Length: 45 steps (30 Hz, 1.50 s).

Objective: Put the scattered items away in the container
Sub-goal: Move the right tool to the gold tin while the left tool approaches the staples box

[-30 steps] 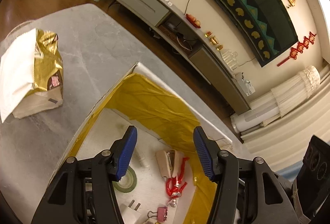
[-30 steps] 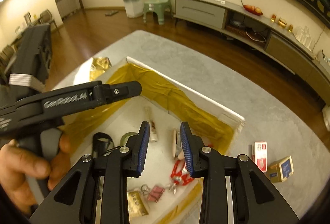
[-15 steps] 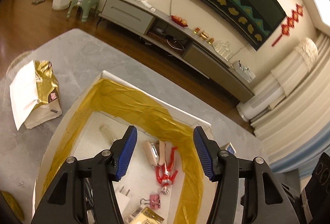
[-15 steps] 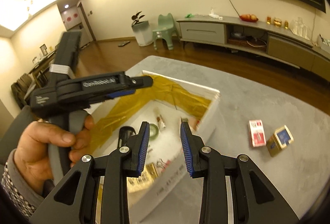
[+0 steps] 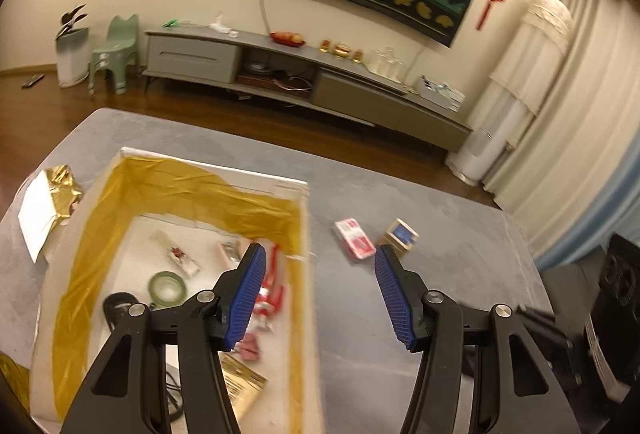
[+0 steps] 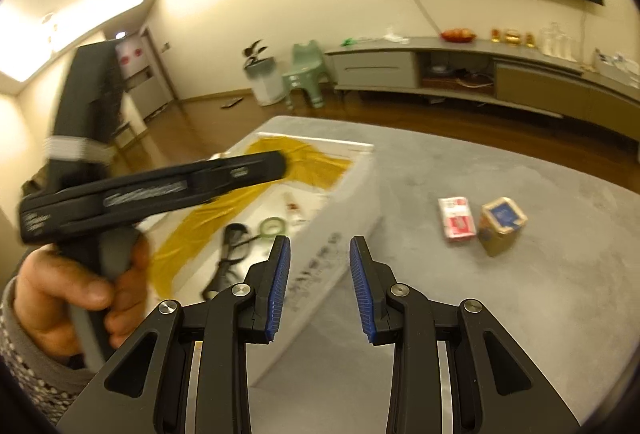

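Since the red pack (image 6: 457, 219) and blue-topped box (image 6: 502, 226) lie outside the container (image 6: 348, 202), both the left gripper (image 5: 320, 292) and right gripper (image 6: 320, 284) are held open and empty, presumably for pickup.

Bare grey table (image 6: 460, 314) around red pack (image 6: 456, 220) and gold box (image 6: 502, 230), container wall (image 6: 340, 234) left

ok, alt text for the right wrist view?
Open, empty right gripper hovers over the grey table beside a white box lined with gold tape. A red packet and small blue-gold box lie outside it; a hand holds the left gripper above the box.
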Available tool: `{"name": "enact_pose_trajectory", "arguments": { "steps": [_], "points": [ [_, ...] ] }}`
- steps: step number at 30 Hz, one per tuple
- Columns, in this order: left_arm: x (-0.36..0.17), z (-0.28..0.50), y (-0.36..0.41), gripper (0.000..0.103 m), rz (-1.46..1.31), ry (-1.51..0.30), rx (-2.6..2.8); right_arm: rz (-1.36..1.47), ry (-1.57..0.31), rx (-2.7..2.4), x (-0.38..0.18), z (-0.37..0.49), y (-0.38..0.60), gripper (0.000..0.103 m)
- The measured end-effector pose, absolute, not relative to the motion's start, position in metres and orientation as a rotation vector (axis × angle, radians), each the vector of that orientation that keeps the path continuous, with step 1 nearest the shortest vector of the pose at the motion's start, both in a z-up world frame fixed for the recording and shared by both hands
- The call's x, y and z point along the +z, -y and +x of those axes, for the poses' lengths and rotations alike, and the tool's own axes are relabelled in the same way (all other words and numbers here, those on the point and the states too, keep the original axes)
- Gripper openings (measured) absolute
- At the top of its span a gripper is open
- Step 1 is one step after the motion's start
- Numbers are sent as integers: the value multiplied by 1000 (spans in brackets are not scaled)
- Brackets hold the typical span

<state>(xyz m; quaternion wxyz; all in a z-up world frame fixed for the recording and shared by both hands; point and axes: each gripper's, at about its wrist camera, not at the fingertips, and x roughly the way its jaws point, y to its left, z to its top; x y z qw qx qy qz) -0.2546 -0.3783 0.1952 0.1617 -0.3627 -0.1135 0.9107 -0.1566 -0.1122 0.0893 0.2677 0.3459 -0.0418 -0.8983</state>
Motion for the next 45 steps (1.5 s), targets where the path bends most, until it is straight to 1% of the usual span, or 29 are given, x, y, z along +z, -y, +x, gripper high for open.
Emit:
{"name": "enact_pose_trajectory", "arguments": {
  "steps": [7,10,12,13,17,19,23,28,33,35,36,37,38,40,42,43,44,45],
  "points": [
    [191,-242,340,58,-1035,233,2523,1098,153,-2602,55,-188,59,33],
    [188,-237,326,58,-1039,195,2488,1140,128,-2641,39,-204,48,33],
    [187,-232,318,58,-1038,173,2465,1144,70,-2680,32,-216,45,34],
    [186,-230,314,58,-1037,166,2459,1145,38,-2700,29,-223,42,38],
    [181,-226,307,58,-1048,145,2433,1153,-37,-2722,14,-245,31,46],
    [178,-226,304,58,-1057,142,2424,1136,-116,-2689,9,-255,32,55],
    [173,-229,300,58,-1076,148,2403,1090,-366,-2615,2,-270,40,58],
    [174,-227,295,59,-1071,144,2387,1059,-495,-2532,-7,-290,38,58],
    [178,-224,284,59,-1054,118,2370,1096,-563,-2438,-26,-311,46,58],
    [179,-223,282,59,-1053,110,2369,1088,-557,-2463,-28,-314,45,55],
    [179,-223,281,59,-1052,108,2369,1082,-523,-2479,-26,-313,42,35],
    [180,-223,281,59,-1051,107,2371,1076,-494,-2493,-23,-311,39,19],
    [180,-224,282,59,-1051,108,2375,1077,-476,-2505,-21,-307,38,12],
    [180,-225,285,59,-1054,117,2381,1096,-465,-2509,-20,-294,38,11],
    [180,-226,286,59,-1057,124,2386,1096,-509,-2482,-20,-278,41,11],
    [180,-226,286,59,-1059,125,2389,1081,-536,-2482,-18,-273,43,12],
    [179,-225,286,59,-1061,125,2392,1053,-558,-2490,-14,-268,44,17],
    [179,-223,286,59,-1065,124,2393,1041,-563,-2495,-10,-268,44,44]
  ]
}}
